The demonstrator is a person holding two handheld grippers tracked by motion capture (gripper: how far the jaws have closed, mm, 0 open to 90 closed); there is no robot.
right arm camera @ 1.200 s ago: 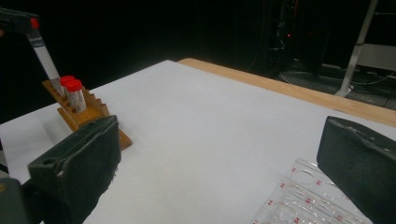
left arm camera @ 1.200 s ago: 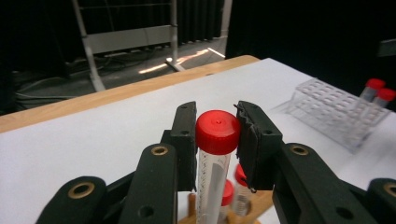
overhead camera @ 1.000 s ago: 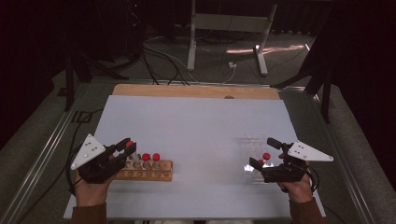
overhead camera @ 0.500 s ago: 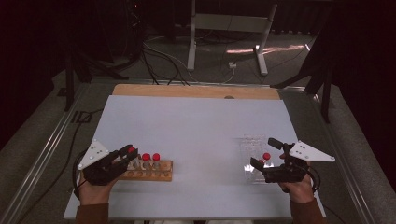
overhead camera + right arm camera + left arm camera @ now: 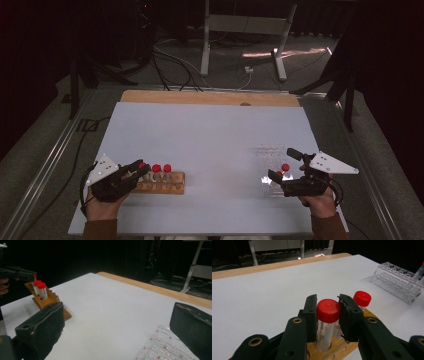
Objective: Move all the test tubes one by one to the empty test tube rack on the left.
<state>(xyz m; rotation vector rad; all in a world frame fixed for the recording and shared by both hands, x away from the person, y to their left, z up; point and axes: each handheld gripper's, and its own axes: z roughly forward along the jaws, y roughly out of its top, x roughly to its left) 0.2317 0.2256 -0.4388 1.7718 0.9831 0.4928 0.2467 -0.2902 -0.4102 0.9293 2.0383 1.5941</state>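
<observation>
Left gripper (image 5: 328,315) sits low centre in its own view, its black pads (image 5: 311,312) closed on a red-capped tube (image 5: 327,322). The pads press the tube just under the cap, on both sides, and the tube is upright with its foot still seated in a hole of the wooden rack (image 5: 337,348). Gripping high, near the cap, likely leaves the clear body free to slide straight up out of the hole. A second tube (image 5: 362,300) stands just behind and right, close to the right pad.

In the high view the wooden rack lies lower left on the white table (image 5: 210,135), with three red caps showing; the left gripper covers its left end. The clear plastic rack (image 5: 272,170) sits lower right, with one red-capped tube (image 5: 285,168) in it. The right gripper (image 5: 282,167) rests beside that rack, jaws spread wide with nothing between them, probably to steady or receive.

Room for moving: the table's middle, between the two racks, is bare, so a level carry rightward looks unobstructed. The wooden rack lies near the bottom edge of the table. The tight spot is the neighbouring tube; a tilted lift could knock it.
</observation>
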